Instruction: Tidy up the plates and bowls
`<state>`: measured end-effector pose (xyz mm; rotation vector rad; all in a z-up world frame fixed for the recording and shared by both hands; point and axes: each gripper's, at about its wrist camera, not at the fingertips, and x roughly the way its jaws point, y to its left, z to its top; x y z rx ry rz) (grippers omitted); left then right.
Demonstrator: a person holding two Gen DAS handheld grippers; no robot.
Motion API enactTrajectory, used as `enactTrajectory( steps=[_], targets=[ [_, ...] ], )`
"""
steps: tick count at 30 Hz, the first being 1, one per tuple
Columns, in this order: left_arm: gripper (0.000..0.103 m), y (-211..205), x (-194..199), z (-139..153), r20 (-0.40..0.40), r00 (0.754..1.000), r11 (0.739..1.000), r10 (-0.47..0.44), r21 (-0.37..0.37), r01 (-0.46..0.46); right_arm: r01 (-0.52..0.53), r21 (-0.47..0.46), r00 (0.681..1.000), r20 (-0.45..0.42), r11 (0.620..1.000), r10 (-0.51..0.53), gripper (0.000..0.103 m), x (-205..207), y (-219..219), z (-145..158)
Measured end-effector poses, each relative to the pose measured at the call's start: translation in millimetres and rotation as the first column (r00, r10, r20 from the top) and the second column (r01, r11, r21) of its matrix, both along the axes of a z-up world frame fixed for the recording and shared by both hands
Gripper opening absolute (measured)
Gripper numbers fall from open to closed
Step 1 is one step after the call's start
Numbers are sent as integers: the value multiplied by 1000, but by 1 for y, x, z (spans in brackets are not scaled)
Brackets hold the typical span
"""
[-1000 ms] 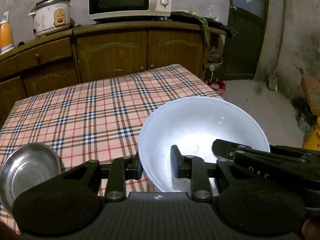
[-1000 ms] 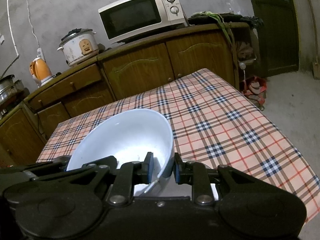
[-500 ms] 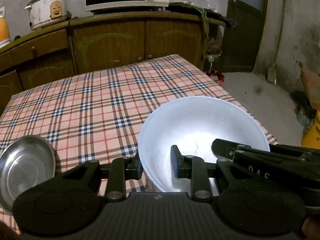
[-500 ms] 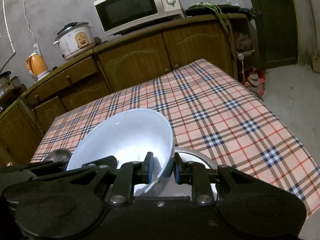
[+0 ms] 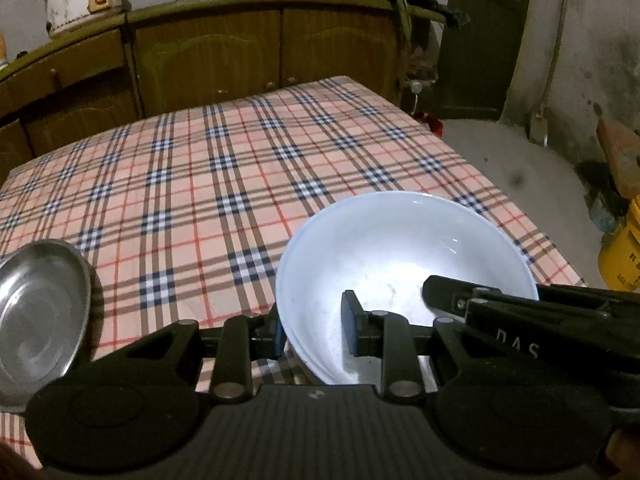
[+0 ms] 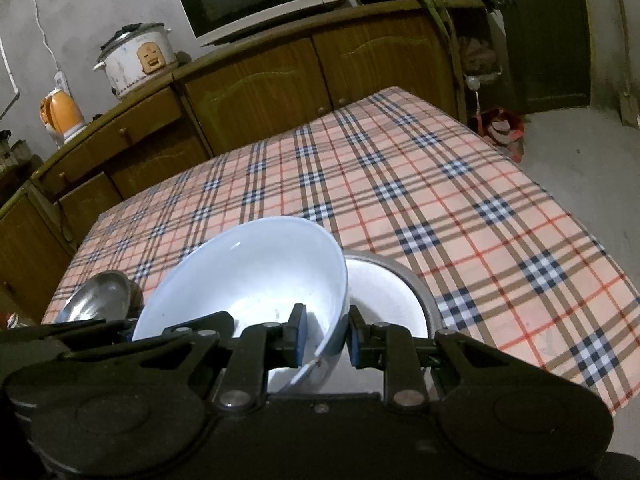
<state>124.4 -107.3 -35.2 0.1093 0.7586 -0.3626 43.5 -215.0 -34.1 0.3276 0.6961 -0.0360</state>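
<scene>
My two tools, left (image 5: 314, 330) and right (image 6: 324, 334), pinch one white bowl (image 6: 248, 280); two steel dishes (image 5: 38, 316) (image 6: 404, 280), both partly hidden.

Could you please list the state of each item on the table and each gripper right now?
white bowl: held tilted above the table, clamped at opposite sides of its rim.
left gripper: shut on the bowl's rim.
right gripper: shut on the bowl's rim.
metal basin: upright on the tablecloth, right beneath the bowl.
small steel plate: lying apart, untouched.
</scene>
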Motion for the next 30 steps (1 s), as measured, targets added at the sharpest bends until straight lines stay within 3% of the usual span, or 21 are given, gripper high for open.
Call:
enactTrajectory(
  steps=[16, 30],
  targets=[
    [27, -6, 0, -16, -44, 999, 1000, -23, 10, 23, 19, 13, 999, -41, 1000, -19, 28, -5, -5, -18],
    [31, -19, 2, -19, -3, 999, 995, -42, 95, 42, 33, 73, 998, -51, 997, -29, 27, -1, -16, -29]
  ],
)
